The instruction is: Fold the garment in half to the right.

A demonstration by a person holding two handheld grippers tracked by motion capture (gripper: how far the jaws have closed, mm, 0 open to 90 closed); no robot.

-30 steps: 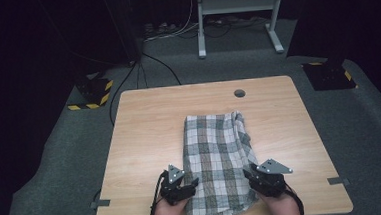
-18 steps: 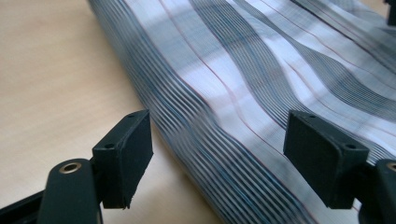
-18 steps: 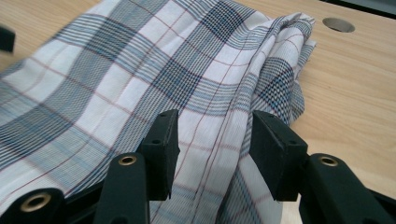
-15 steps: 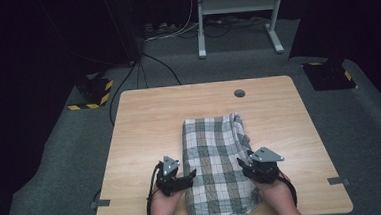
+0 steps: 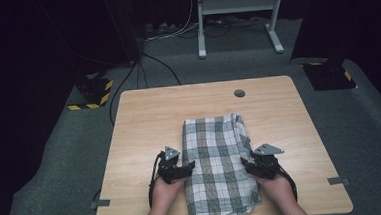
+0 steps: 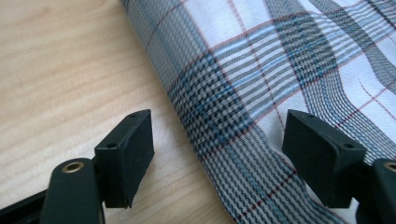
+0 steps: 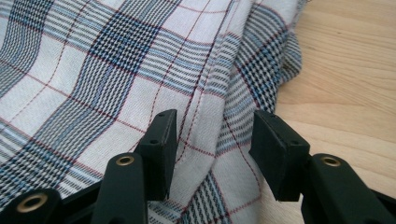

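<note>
At lower centre of the high view, the left gripper (image 5: 188, 166) and right gripper (image 5: 245, 164), jaws apart after just widening, flanked the folded checked cotton cloth (image 5: 218, 166), apparently unclamped.

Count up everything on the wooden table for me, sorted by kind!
Folded checked white, grey and blue cloth: 1
Black two-jaw grippers: 2, the left gripper and the right gripper
Total on the light wooden table: 3

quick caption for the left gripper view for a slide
Open left claw straddling the folded edge of a plaid cloth on a light wooden table.
</note>
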